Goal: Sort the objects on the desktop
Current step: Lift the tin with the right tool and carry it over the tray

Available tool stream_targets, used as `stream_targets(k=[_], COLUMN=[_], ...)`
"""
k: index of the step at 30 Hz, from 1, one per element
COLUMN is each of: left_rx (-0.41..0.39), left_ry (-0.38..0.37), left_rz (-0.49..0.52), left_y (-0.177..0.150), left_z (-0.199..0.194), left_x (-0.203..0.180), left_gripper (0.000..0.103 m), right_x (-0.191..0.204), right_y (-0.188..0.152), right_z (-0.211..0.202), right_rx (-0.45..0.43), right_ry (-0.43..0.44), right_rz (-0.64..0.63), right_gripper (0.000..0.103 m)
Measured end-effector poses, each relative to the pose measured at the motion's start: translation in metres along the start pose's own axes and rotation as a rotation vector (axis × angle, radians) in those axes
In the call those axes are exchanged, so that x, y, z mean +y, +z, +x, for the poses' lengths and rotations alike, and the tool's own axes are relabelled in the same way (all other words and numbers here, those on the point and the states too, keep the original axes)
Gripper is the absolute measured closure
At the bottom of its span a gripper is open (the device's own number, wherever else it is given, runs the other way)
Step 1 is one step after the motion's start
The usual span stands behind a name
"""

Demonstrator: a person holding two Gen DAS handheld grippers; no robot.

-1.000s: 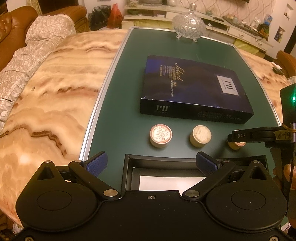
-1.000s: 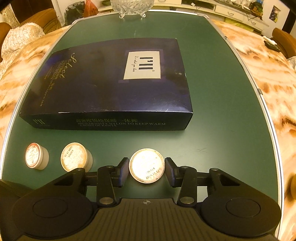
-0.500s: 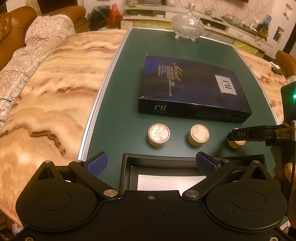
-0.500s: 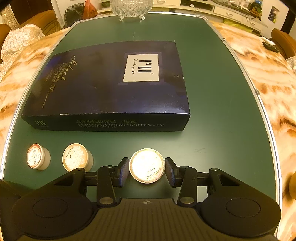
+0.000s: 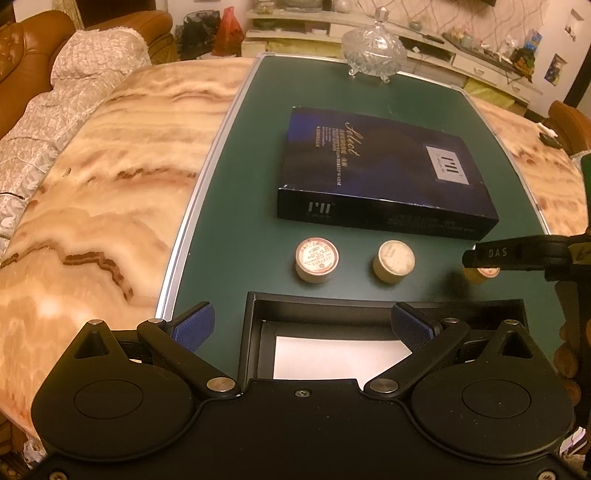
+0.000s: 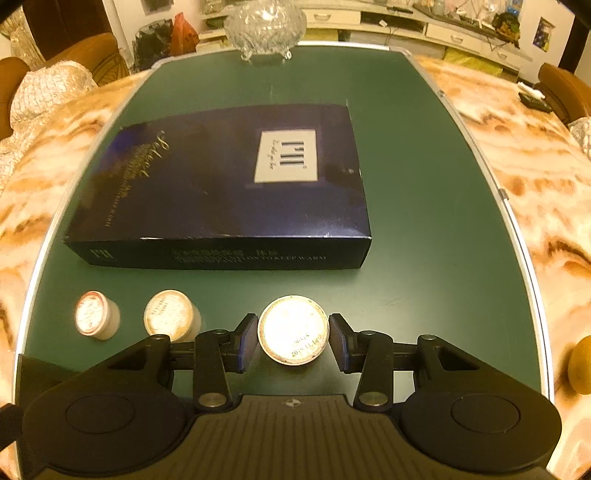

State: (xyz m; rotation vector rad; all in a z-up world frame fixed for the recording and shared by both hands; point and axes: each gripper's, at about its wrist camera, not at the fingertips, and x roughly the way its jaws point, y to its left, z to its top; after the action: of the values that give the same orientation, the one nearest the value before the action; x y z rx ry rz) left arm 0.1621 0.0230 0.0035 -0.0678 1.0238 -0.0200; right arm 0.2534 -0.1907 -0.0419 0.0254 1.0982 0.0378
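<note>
Three small round jars stand in a row on the green mat in front of a dark blue box (image 5: 384,173) (image 6: 229,184). My right gripper (image 6: 293,341) is shut on the rightmost jar (image 6: 293,329) and holds it a little off the mat; in the left wrist view this jar (image 5: 487,272) shows under the right gripper's finger (image 5: 517,253). The middle jar (image 5: 393,260) (image 6: 170,314) and the red-rimmed left jar (image 5: 317,258) (image 6: 94,314) stand free. My left gripper (image 5: 301,326) is open and empty above an open black tray (image 5: 255,332) with a white lining.
A crystal lidded bowl (image 5: 373,48) (image 6: 264,26) stands at the mat's far end. The marble table (image 5: 103,166) flanks the mat on both sides. A yellow fruit (image 6: 580,363) lies at the right edge. A sofa with a lace cover (image 5: 55,96) is at the left.
Both grippers have drawn back toward me, so the box and jars look farther away. The right gripper keeps the rightmost jar between its fingers and has raised it slightly.
</note>
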Motion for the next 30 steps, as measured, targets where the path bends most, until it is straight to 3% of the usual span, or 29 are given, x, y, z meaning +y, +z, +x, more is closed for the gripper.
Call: stream_targets(k=[20,30], left_rx=[-0.03,-0.041], left_ry=[-0.009,-0.021], left_rz=[-0.017,-0.02], left_y=[-0.032,-0.045], left_z=[-0.037,-0.049], left_x=[0.007,0.007], left_gripper=[0.0,0.0], right_x=[0.016,0.022], right_y=[-0.04,-0.075], right_z=[-0.076,-0.084], right_rx=[-0.074,-0.053], right_ry=[0.042,0.052], right_rz=[-0.037,-0.052], right_gripper=[0.058,0.058])
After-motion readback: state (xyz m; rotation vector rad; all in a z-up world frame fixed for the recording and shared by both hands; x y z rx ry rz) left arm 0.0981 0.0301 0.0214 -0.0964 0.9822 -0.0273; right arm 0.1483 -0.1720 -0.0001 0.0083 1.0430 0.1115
